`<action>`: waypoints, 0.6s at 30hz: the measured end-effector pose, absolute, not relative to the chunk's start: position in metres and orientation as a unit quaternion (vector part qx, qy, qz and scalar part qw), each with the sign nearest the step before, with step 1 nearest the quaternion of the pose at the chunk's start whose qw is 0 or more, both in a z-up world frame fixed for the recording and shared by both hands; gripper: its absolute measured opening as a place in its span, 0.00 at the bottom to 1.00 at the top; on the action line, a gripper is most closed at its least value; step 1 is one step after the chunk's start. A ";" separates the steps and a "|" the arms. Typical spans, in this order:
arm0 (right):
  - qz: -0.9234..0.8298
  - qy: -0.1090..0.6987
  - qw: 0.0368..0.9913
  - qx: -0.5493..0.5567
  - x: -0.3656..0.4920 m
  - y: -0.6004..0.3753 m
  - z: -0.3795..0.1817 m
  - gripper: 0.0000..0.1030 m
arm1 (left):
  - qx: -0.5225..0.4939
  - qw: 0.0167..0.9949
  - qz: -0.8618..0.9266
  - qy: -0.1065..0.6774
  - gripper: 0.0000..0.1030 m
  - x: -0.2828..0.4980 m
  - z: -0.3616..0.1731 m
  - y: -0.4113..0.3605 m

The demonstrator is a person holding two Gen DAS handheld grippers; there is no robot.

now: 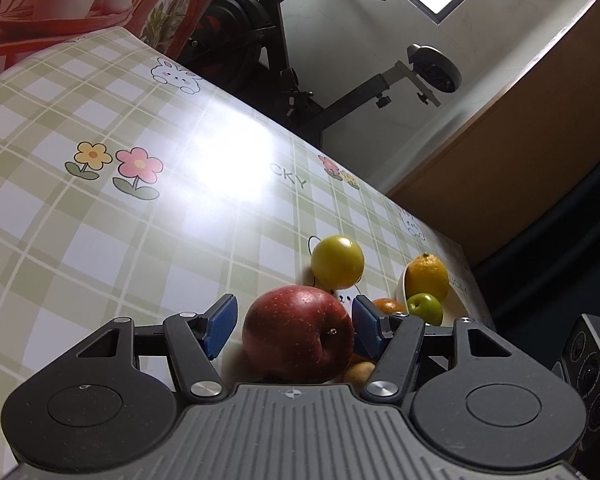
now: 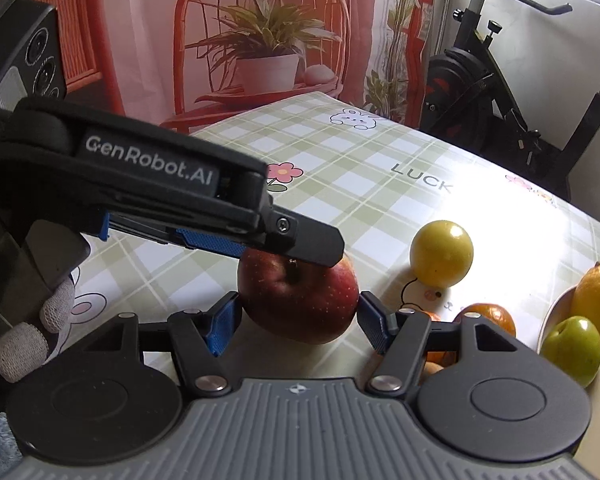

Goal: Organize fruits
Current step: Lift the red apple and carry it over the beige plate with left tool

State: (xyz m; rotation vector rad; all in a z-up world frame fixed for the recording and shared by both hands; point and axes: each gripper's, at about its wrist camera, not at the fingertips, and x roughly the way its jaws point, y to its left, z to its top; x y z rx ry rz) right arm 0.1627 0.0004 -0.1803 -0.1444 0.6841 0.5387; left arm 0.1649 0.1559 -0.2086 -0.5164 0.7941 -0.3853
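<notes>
The red apple (image 2: 298,300) rests on the bench (image 2: 340,152), bracketed by both grippers. The right gripper (image 2: 298,320) is open, its blue pads beside the apple's flanks with slight gaps showing. The left gripper (image 1: 294,328) also stands open around the fruit; in the right wrist view one of its fingers lies across the apple's top, near the stem. The white bowl (image 1: 402,284) already holds a lemon (image 1: 428,276) and a green fruit (image 1: 425,308). Judged from this, sorting is partly done: the apple, a yellow-green fruit (image 2: 441,254) and an orange (image 2: 488,318) on the bench remain. The apple is near-round with no marked long axis; its stem dimple points up, tilted towards the left gripper.
</notes>
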 end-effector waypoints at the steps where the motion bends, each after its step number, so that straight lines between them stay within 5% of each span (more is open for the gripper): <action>1: 0.262 0.335 0.903 -0.064 0.162 -0.002 -0.180 0.64 | -0.247 0.871 -0.185 0.382 0.63 0.163 -0.209 0.156; 18: 0.255 0.333 0.907 -0.031 0.139 -0.011 -0.177 0.63 | -0.275 0.859 -0.180 0.391 0.56 0.150 -0.214 0.158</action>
